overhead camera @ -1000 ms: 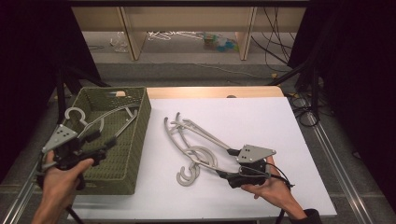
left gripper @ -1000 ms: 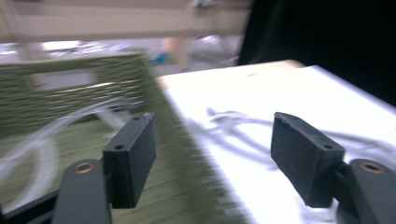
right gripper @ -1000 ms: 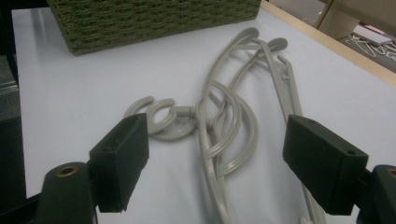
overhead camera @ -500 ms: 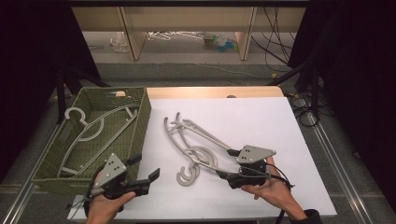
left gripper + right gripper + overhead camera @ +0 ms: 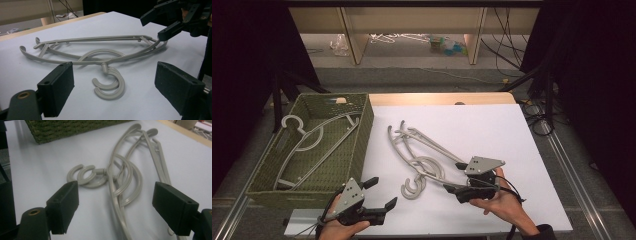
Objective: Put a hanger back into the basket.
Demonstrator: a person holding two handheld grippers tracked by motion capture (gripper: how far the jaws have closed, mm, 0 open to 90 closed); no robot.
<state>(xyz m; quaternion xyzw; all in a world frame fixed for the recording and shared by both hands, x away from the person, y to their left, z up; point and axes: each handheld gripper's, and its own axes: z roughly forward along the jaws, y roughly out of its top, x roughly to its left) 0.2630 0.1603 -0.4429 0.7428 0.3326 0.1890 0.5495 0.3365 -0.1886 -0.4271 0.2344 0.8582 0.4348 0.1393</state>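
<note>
Your left gripper, jaws wide and empty, sits lower left of the 2 stacked hangers at centre frame; their hooks point toward it. The right gripper, also wide, is nearer.

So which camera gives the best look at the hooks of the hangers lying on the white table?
The left gripper view: the hooks sit centred and close, two curved ends stacked, between its open jaws. The right gripper view shows the hooks too, farther off and at a slant. In the high view they are small, between the two grippers.
</note>
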